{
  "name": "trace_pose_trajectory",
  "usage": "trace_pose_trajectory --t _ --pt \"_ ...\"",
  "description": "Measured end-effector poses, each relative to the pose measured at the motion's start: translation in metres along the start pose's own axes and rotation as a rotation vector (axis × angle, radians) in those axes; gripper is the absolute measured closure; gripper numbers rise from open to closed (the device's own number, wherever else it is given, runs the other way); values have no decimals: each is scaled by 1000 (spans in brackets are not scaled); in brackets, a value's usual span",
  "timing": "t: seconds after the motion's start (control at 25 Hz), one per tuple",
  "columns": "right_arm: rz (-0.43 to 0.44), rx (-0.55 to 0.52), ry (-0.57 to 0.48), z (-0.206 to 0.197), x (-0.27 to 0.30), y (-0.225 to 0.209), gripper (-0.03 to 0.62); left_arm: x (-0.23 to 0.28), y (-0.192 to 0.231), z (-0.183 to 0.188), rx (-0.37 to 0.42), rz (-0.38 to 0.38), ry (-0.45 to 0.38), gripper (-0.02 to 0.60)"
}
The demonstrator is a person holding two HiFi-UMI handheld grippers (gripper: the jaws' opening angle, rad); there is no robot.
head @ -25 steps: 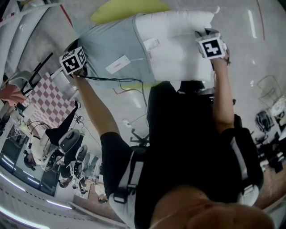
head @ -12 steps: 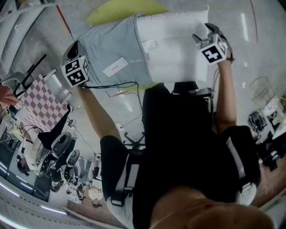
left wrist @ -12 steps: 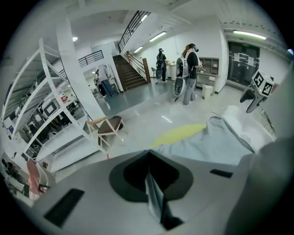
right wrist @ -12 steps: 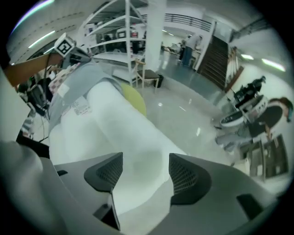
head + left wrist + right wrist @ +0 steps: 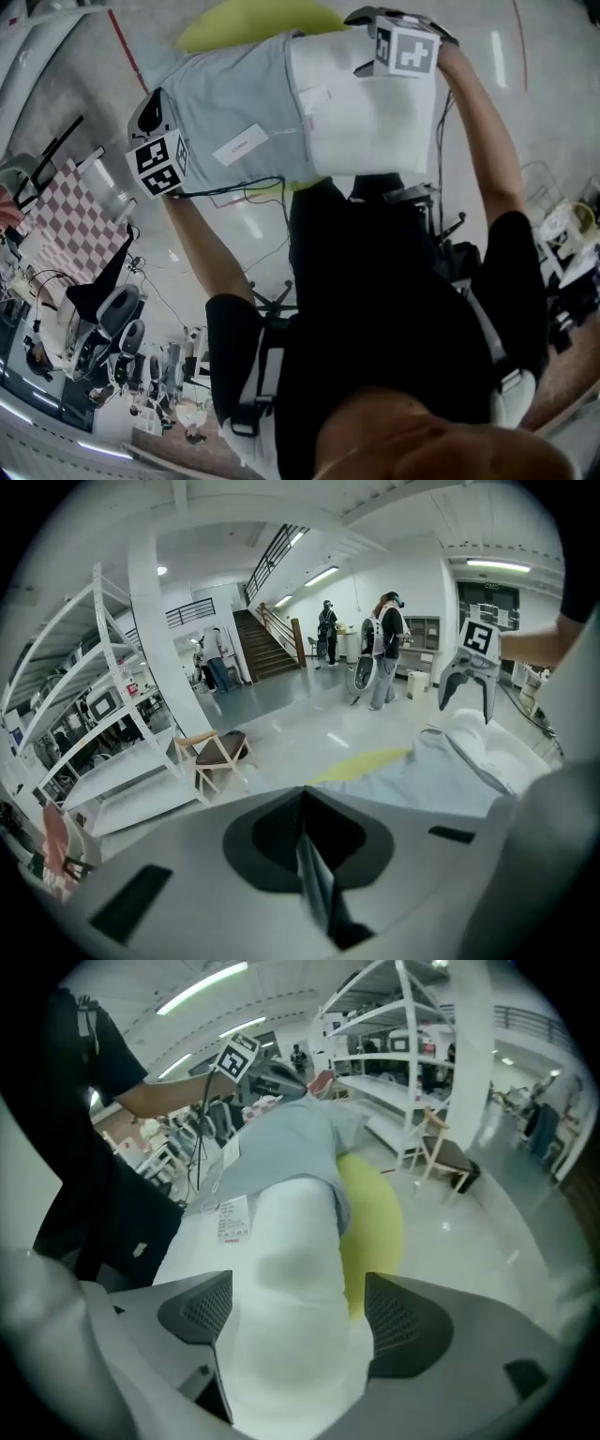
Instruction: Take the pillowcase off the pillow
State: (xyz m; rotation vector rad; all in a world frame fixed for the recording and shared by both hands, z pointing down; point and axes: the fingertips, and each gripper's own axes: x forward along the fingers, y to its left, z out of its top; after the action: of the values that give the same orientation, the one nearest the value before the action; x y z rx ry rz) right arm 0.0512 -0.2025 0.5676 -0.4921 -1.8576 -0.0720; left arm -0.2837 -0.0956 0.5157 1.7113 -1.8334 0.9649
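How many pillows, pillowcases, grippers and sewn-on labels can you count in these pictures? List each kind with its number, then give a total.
Pillow: 1
Pillowcase: 1
Grippers, the left gripper and the right gripper: 2
Labels: 2
Total: 6

Soft matt cloth pillowcase (image 5: 239, 98), smooth white fabric pillow (image 5: 375, 122), glossy polished floor (image 5: 281, 733), wooden chair (image 5: 221, 749)

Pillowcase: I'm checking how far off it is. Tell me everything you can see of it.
The pillowcase is thin, pale grey-blue cloth, lightly creased, bearing a white label. It covers roughly half of the white pillow; the pillow's other half sticks out bare. The left tool is shut on a fold of its edge.
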Motion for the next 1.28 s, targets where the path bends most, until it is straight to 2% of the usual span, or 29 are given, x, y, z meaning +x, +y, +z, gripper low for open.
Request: trace_pose_trajectory --t 0.12,0.24,0.44,0.56,0.64,0.72,0.8,1.0,1.16,1.28 --pt "127 -70 50 -1 27 -6 138 -3 -4 -1 0 -8 -12 581" --pt "245 -92 97 -7 56 -11 118 -4 -8 0 0 -12 -21 581" --pt "433 -77 203 -19 90 -6 105 -10 -16 4 1 -18 -43 581" --pt "595 -36 267 -23 95 10 105 -12 -18 6 -2 -20 -54 581" --pt "634 -33 294 -17 94 19 114 -15 -14 4 -17 -19 -60 581" --pt "580 -63 294 -15 89 22 220 -21 -14 2 -44 -17 -64 581" --pt "485 -105 269 -13 79 24 291 -30 -19 1 -64 -10 -64 581" --pt "294 -136 268 8 38 46 378 -62 -19 -3 -95 1 -79 581" --pt "252 -124 216 39 7 93 427 -102 -23 -7 -135 -27 -113 581" --pt "193 -124 233 49 -9 122 444 -136 -25 -14 -146 -49 -144 581"
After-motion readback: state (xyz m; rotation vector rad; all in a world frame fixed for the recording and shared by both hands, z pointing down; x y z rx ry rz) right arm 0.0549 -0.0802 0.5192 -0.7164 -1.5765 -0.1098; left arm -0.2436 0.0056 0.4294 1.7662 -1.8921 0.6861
